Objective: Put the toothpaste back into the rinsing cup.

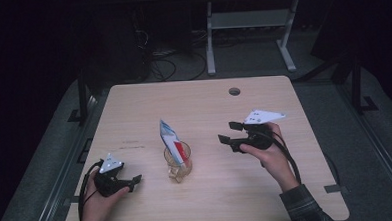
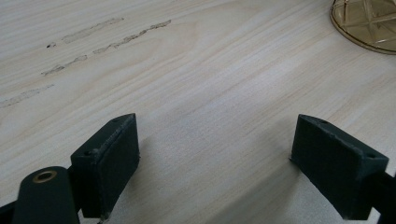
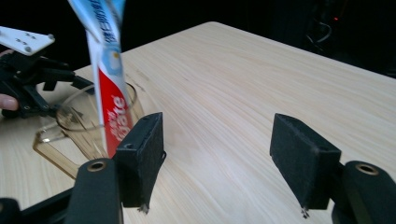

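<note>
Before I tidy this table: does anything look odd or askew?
Only small things: the toothpaste tube leans tilted in the amber glass, and scuff marks streak the table. Nothing is spilled.

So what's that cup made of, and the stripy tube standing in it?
The cup looks like clear amber glass or hard plastic: see-through, shiny, with a cut pattern in its base. The toothpaste tube seems soft glossy plastic, printed red, white and blue, with a flat crimped end on top.
</note>
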### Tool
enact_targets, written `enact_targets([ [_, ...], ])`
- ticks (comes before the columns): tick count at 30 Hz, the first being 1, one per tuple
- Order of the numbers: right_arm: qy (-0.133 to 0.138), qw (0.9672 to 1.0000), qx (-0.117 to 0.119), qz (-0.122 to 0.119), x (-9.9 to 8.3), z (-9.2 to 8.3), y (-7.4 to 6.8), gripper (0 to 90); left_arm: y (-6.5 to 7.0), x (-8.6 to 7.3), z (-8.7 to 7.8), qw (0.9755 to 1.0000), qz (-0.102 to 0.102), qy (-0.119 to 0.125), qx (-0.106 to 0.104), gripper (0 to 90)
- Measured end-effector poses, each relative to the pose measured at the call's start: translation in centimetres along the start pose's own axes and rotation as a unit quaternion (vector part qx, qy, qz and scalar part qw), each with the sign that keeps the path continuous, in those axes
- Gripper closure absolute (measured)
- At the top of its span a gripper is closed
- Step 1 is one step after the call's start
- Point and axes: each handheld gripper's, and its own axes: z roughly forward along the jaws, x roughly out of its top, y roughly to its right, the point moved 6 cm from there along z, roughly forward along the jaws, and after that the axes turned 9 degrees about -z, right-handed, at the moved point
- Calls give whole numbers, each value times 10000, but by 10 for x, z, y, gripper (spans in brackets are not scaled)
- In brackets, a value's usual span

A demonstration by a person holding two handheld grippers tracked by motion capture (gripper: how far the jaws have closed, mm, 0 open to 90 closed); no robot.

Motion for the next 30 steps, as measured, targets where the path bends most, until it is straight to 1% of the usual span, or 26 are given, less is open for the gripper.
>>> enact_targets([
  [1,-17,10000,-16,56,-4,-3,3,340,0,0,0,10000,1,0,1,142],
  [6,-111,9997,-114,181,-20,-15,10,331,0,0,0,10000,1,4,-3,142],
  [13,-342,9984,-268,355,-49,-29,21,321,0,0,0,10000,21,-5,-10,142],
  [18,-531,9970,-309,474,-70,-36,22,305,0,0,0,10000,27,6,-19,143],
  [23,-713,9954,-354,525,-89,-41,22,288,0,0,0,10000,32,7,-23,142],
  [28,-864,9941,-435,497,-102,-48,22,265,0,0,0,10000,41,9,-27,142],
  [30,-978,9928,-502,482,-109,-51,22,255,0,-1,0,10000,43,9,-28,143],
])
